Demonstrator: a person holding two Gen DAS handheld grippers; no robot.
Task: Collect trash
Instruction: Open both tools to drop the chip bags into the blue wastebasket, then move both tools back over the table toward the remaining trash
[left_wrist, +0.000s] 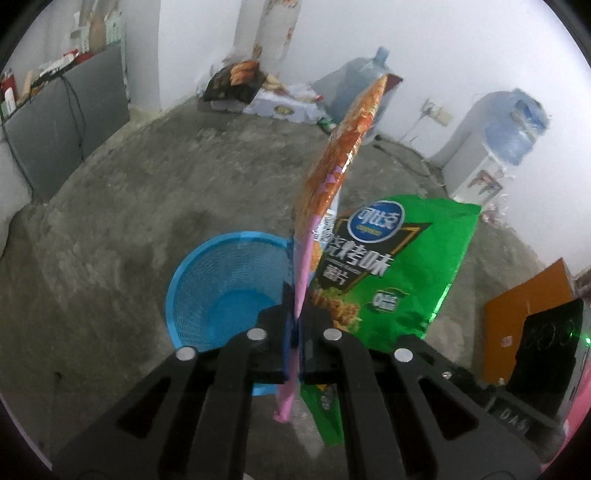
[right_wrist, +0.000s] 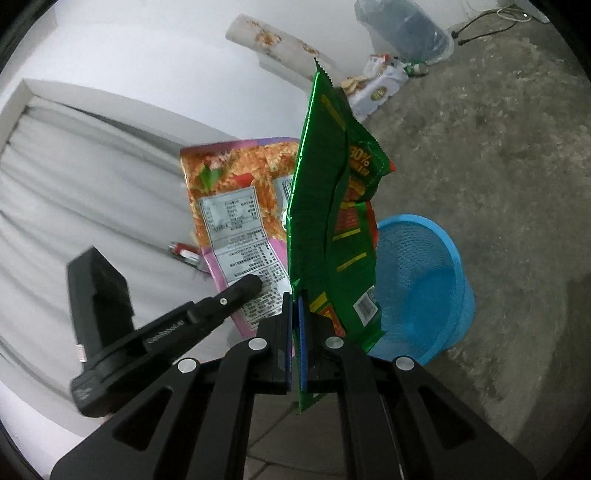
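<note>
The left tool is clenched on the lower edge of an orange-and-pink bag, which stands edge-on above the fingers. The right tool is clenched on a green bag, likewise gripped near its bottom edge and standing tall. Both bags are held in the air, near each other; in the right view the orange bag's printed back lies just behind the green one. A blue basket sits on the concrete floor below and between the two tools, open and apparently with nothing in it.

Several risks can be judged from here. Each bag is pinched by a thin strip of slick foil, so a slip under a quick swing is possible. If the bags are released from this height, they may flutter sideways and land on the floor beside the basket, since they are light and broad. If both are dropped at once, one may be deflected by the other. The basket is light-looking and could be tipped if its rim is struck by a tool.
</note>
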